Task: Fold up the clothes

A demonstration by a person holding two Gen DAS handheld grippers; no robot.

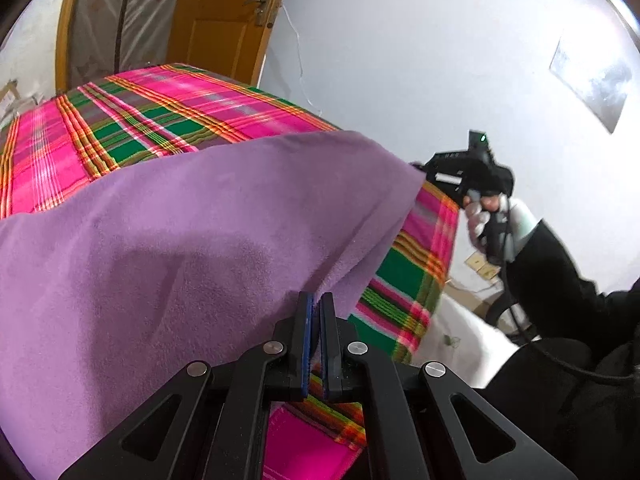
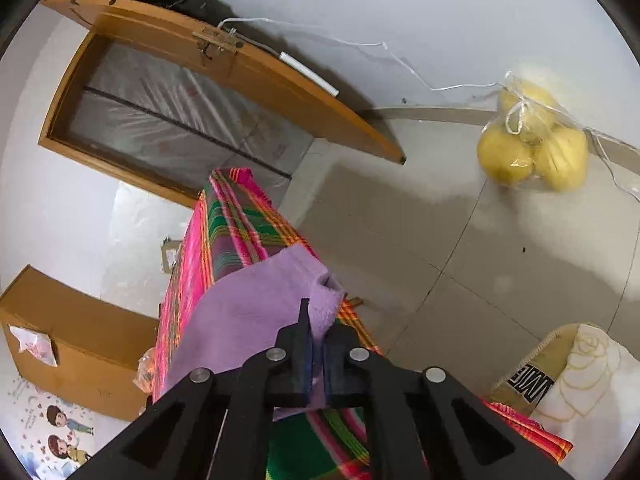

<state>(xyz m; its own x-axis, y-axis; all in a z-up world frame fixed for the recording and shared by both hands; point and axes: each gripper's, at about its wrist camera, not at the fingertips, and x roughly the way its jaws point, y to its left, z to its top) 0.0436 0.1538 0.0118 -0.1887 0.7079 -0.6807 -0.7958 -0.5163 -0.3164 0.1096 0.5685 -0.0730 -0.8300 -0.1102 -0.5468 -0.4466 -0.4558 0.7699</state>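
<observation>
A: My left tool (image 1: 317, 304) is clamped tight on the near edge of the soft lilac fleece cloth (image 1: 192, 232).

B: And my right tool (image 2: 318, 320) pinches its other corner; the cloth drapes over the pink-and-green plaid-covered desk (image 1: 152, 116). Farther off, a bag of yellow fruit (image 2: 532, 148) on the floor.

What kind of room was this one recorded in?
Most likely a room in a home, perhaps a bedroom. A wooden door opens off a plain white wall, a bag of yellow fruit sits on the tiled floor, and the purple cloth lies over a surface with a plaid cover.
</observation>
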